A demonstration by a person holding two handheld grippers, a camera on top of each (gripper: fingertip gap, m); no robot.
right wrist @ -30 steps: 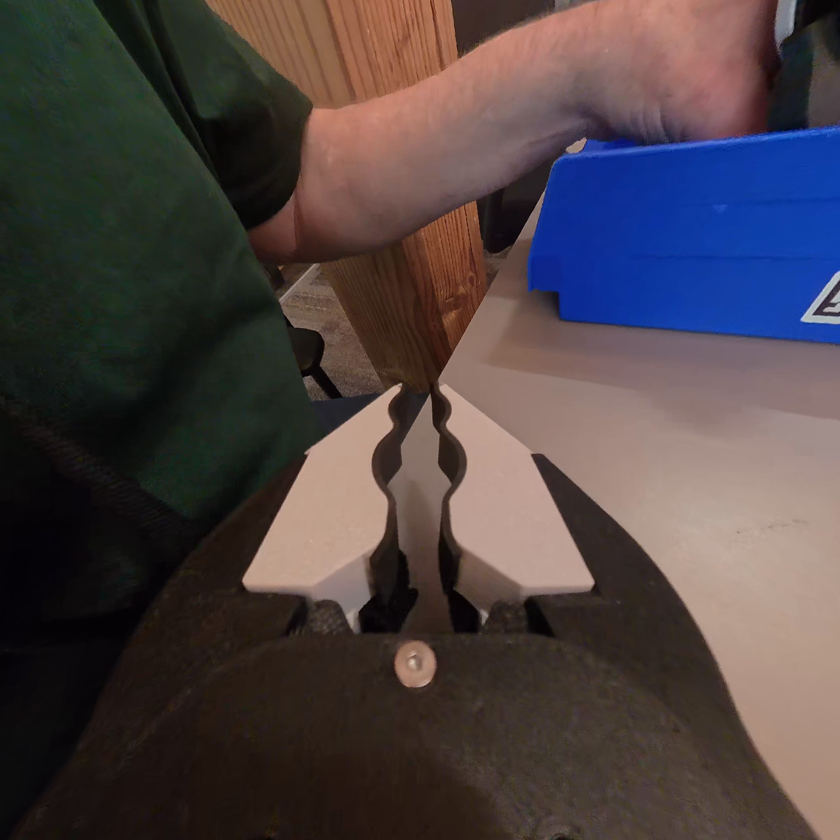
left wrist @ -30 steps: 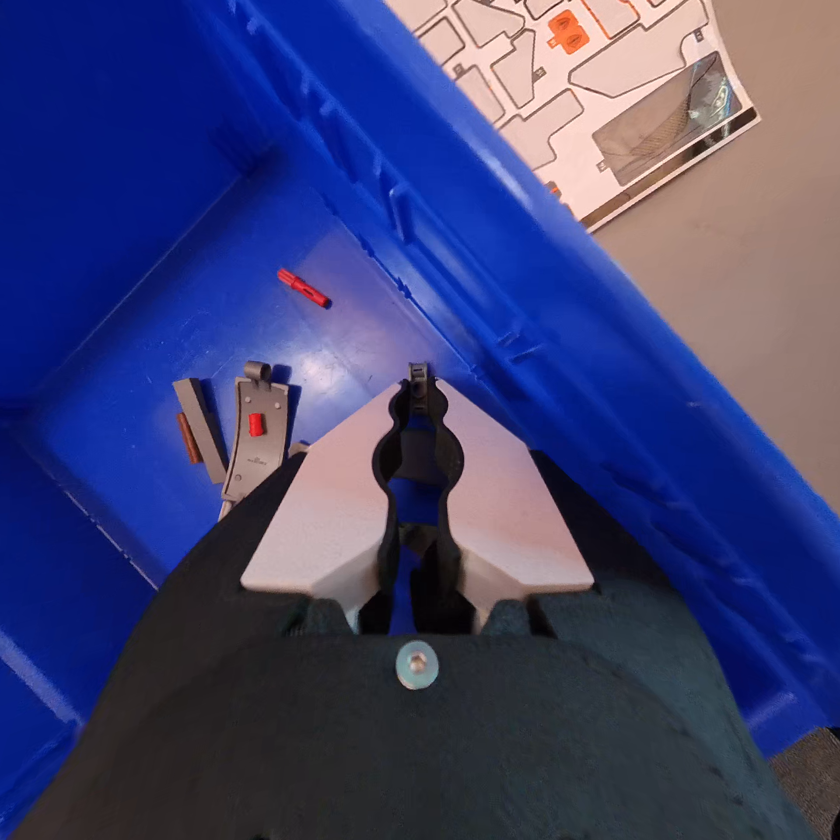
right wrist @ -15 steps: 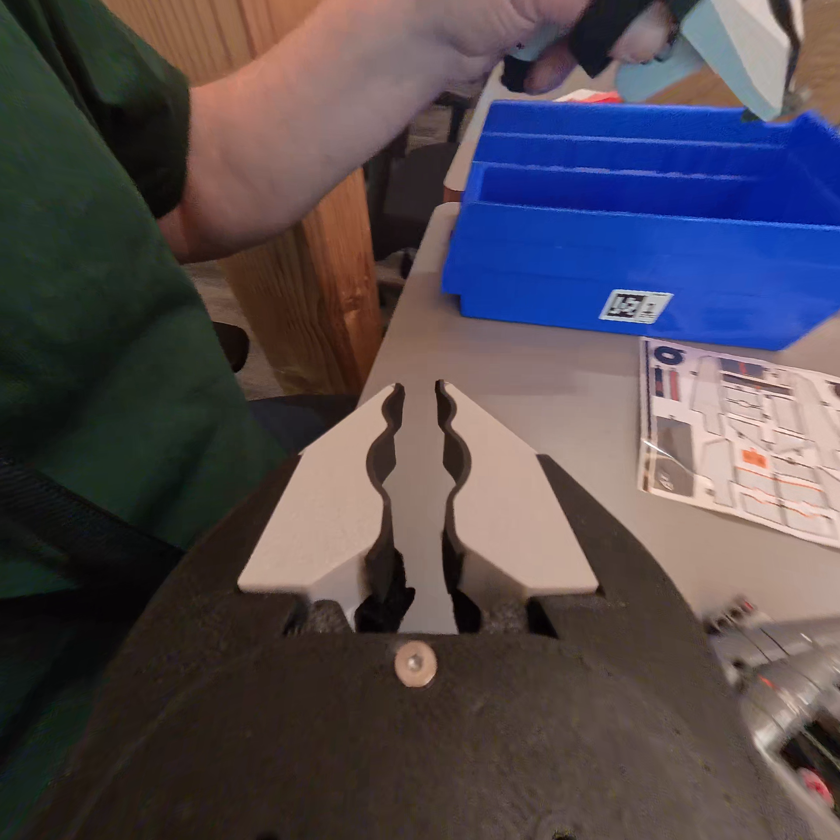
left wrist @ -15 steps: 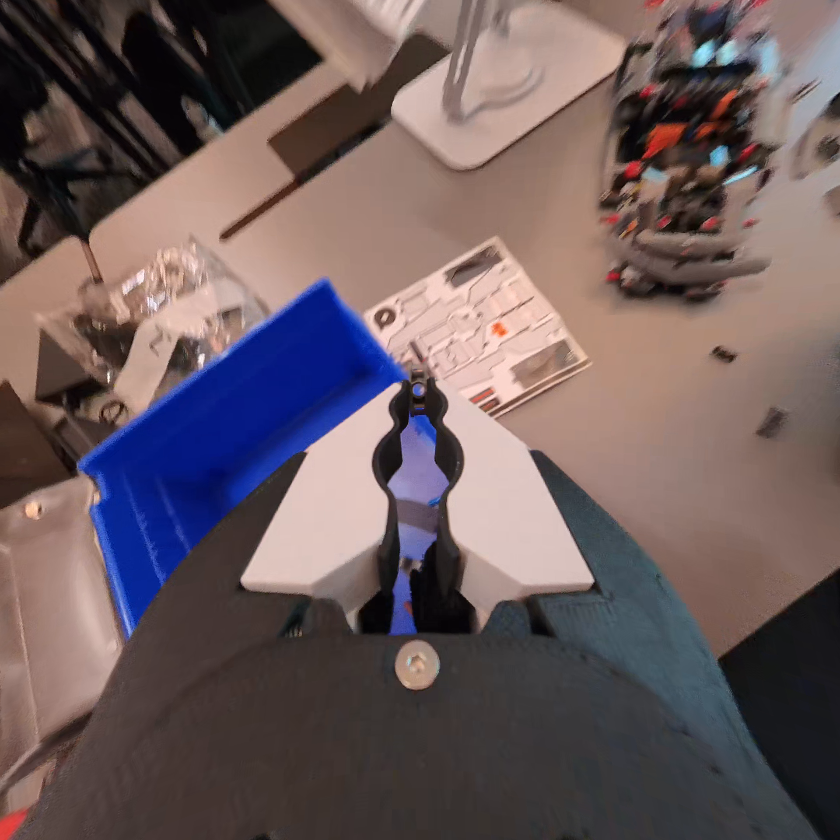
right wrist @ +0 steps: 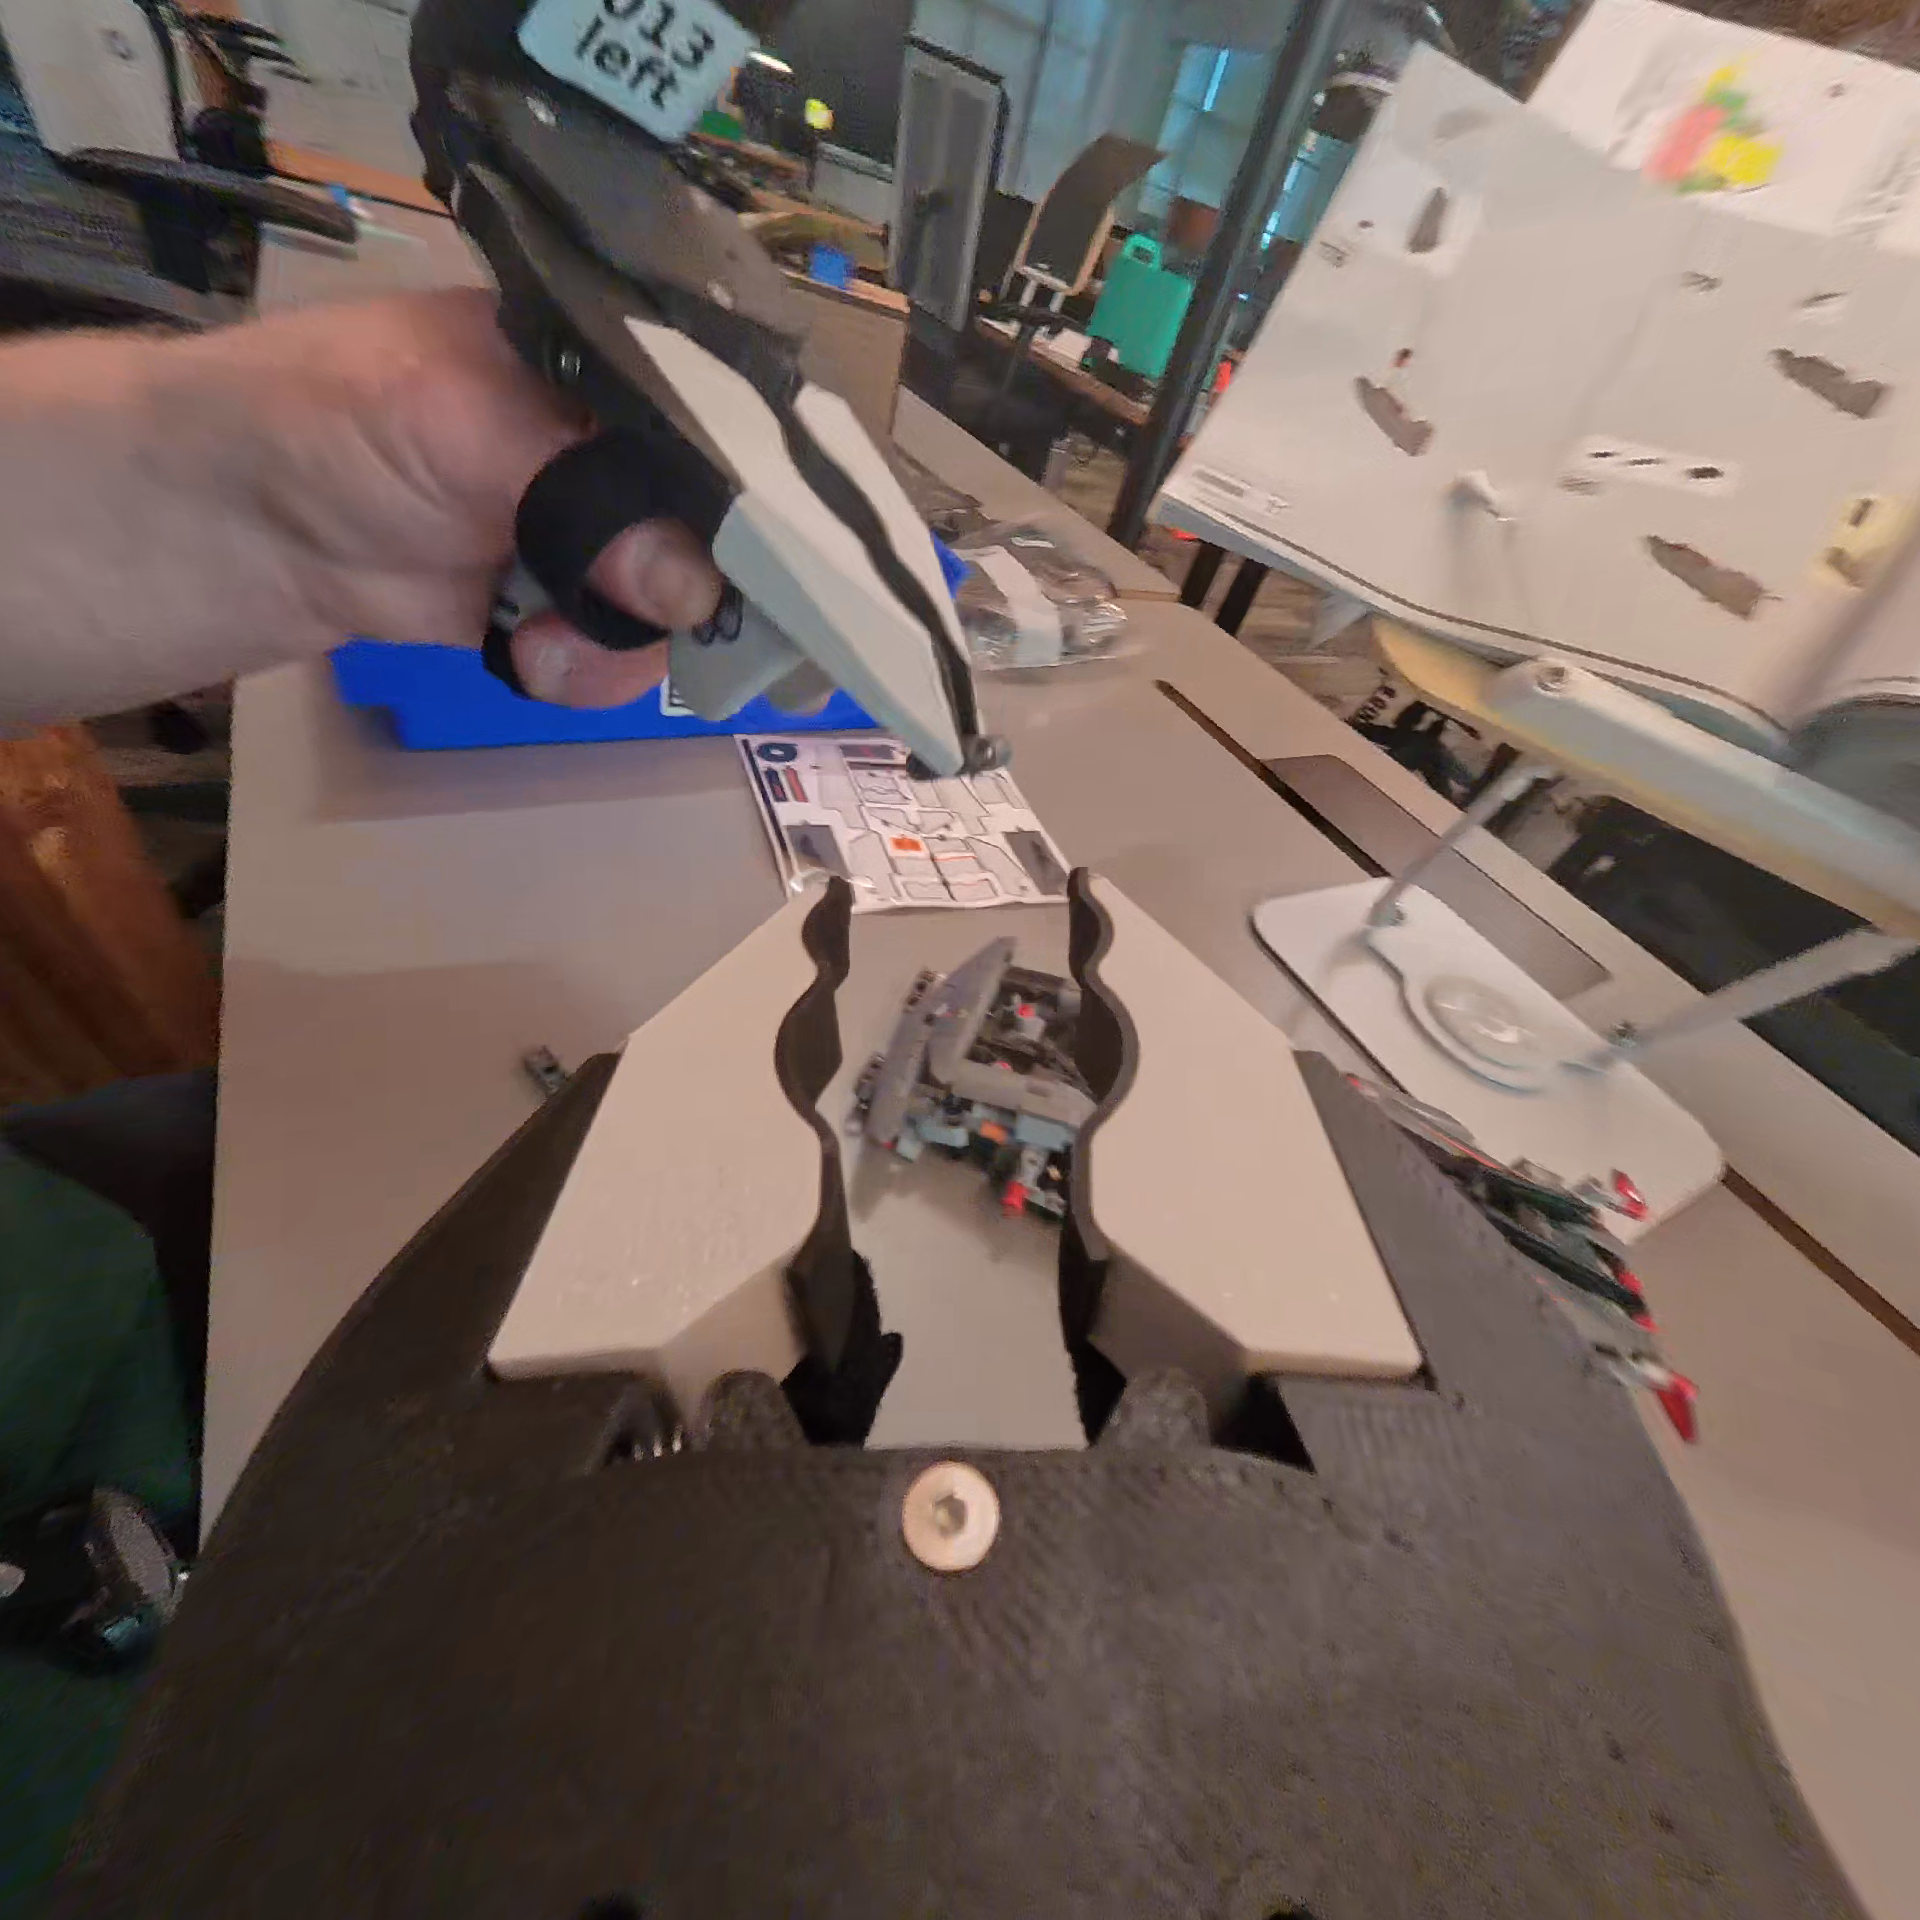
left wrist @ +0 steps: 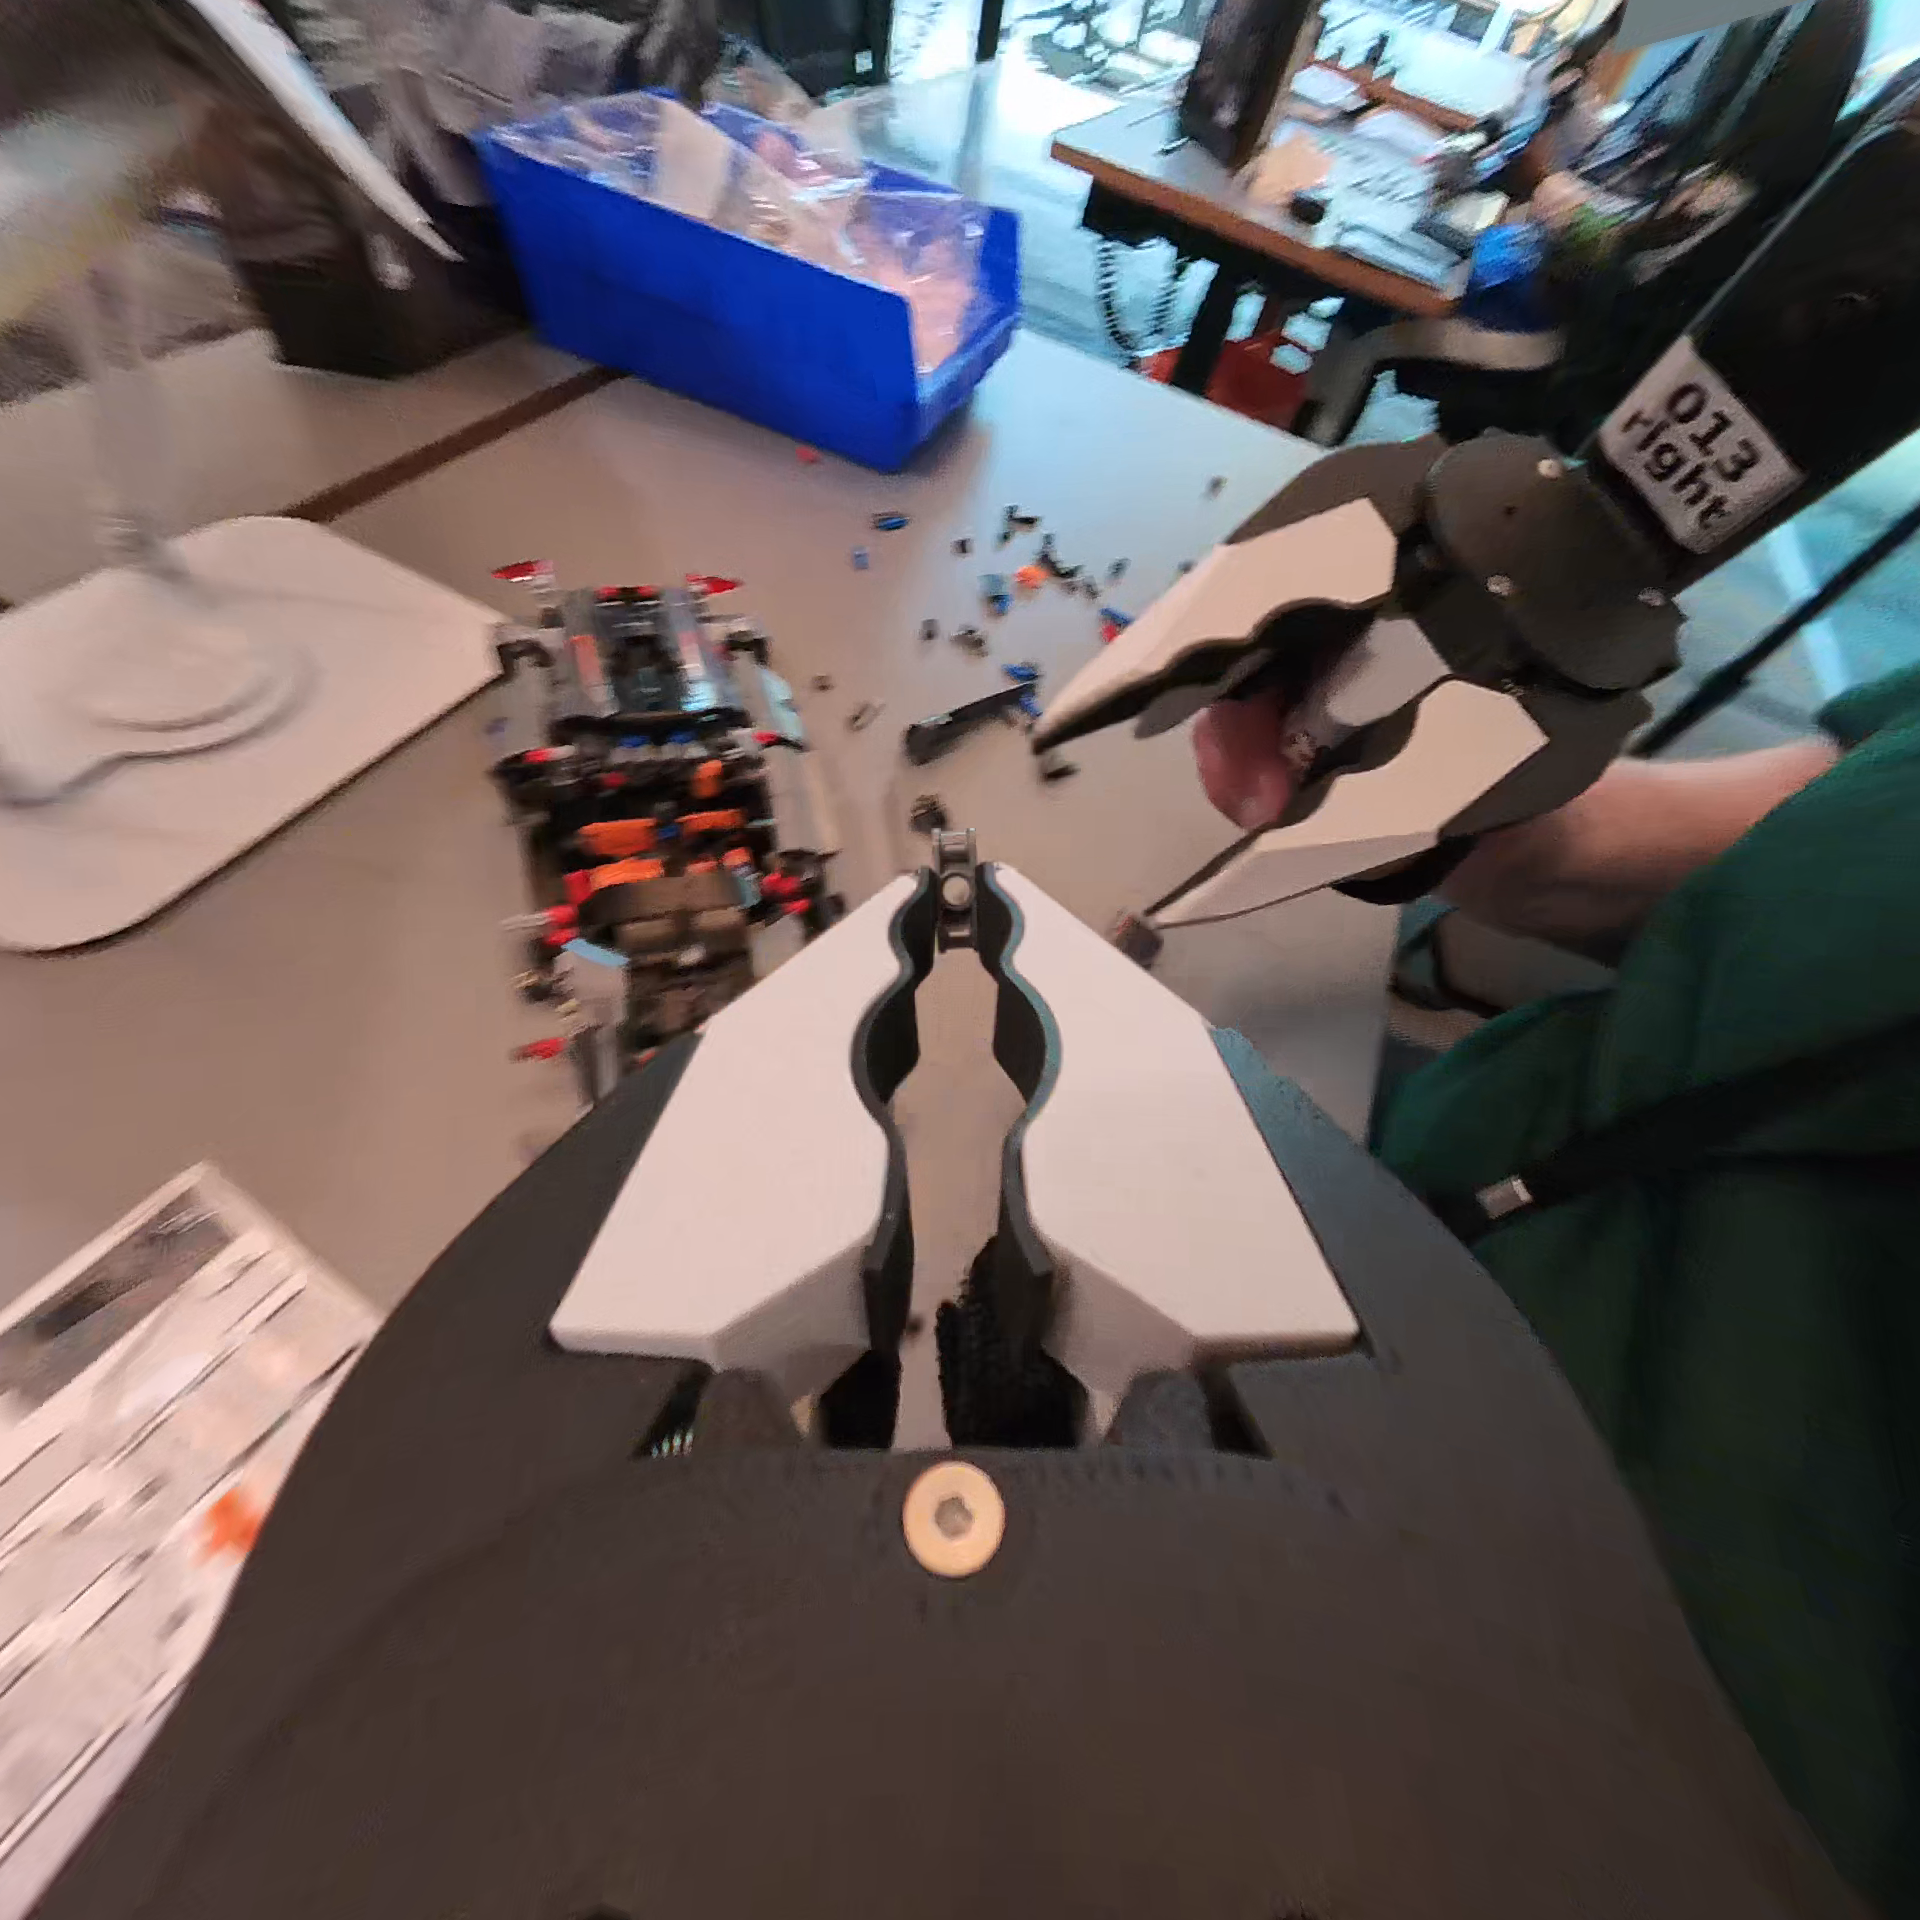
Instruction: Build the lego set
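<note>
- Left gripper point(left wrist: 954, 896) is up out of the blue bin it was reaching into a second ago, and now hangs over the grey table point(left wrist: 312, 1049).
- Its jaws are pinching a small grey connector point(left wrist: 954, 862) at the very tips; the same piece it held inside the bin.
- In the right wrist view that gripper point(right wrist: 951, 753) shows from the side, tips down above the sticker sheet point(right wrist: 904, 831), piece point(right wrist: 982, 750) poking out at the tip.
- The model point(left wrist: 655, 790), a half-built car in grey, black and orange, sits on the table just ahead and left of the left gripper's tips; it was far off and blurred half a second back.
- Right gripper point(right wrist: 951, 904) has its jaws spread wide now, nothing between them; a second ago they were nearly closed.
- Through that gap, the model point(right wrist: 977, 1081) lies on the table below.
- Right gripper point(left wrist: 1081, 821) shows in the left view too, off to the right, jaws apart.
- Loose pieces point(left wrist: 1018, 592) are scattered beyond the model, with a blue bin point(left wrist: 748, 312) farther back.
- The bin point(right wrist: 436, 696) the left gripper came from sits behind the sheet.
</note>
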